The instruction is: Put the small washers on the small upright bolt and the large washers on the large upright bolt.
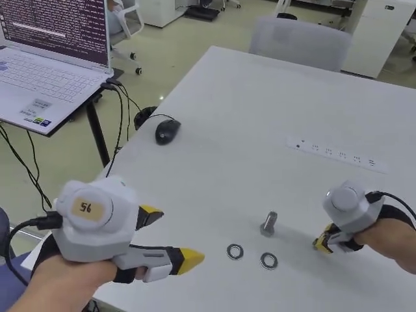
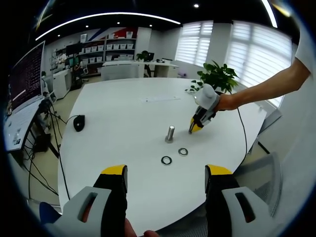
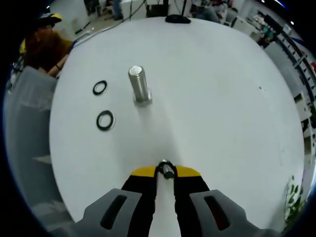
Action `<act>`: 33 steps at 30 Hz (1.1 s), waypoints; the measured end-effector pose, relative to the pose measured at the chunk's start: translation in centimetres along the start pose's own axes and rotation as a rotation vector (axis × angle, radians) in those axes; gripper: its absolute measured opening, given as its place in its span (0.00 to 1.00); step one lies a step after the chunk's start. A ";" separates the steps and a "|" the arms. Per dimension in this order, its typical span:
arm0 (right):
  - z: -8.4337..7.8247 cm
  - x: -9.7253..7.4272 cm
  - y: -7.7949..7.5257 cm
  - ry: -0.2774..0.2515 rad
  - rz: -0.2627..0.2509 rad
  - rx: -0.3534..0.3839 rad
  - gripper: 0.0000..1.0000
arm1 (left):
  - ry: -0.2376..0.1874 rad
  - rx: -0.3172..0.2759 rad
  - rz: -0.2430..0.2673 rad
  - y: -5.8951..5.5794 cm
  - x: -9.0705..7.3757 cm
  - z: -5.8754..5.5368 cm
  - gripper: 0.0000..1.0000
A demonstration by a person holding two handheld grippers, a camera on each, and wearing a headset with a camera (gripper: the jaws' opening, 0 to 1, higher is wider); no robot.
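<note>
Right tongs [image 1: 323,244] pinch a metal piece [image 3: 167,171] near the table's [image 3: 222,98] edge.

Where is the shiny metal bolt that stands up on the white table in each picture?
Head view: the upright silver metal bolt stands low, right of centre.
Left gripper view: the bolt is near the middle.
Right gripper view: the bolt is upper left of centre.
Shared landmark: two flat metal ring washers lie on the white table close beside it.

White table [image 1: 260,117], grey chair [image 1: 299,40], window blinds [image 2: 256,42]
</note>
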State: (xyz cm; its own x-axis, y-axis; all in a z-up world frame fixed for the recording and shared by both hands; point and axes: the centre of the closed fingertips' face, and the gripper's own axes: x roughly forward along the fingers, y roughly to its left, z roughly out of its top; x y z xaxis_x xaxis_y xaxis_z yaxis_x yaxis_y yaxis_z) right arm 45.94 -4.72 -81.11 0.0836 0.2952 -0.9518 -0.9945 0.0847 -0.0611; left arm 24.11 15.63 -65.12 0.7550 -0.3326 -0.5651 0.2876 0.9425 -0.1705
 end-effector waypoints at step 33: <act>-4.4 -2.0 5.2 -0.093 0.070 0.124 0.26 | -0.004 0.017 -0.012 -0.4 0.2 0.6 0.63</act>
State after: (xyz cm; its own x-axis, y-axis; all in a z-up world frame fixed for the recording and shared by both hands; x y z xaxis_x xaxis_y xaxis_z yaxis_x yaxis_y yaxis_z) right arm 40.33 -9.01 -80.88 0.0254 0.3908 -0.9201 -0.9833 0.1755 0.0474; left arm 24.51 15.20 -64.66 0.7536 -0.3444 -0.5599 0.3071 0.9375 -0.1634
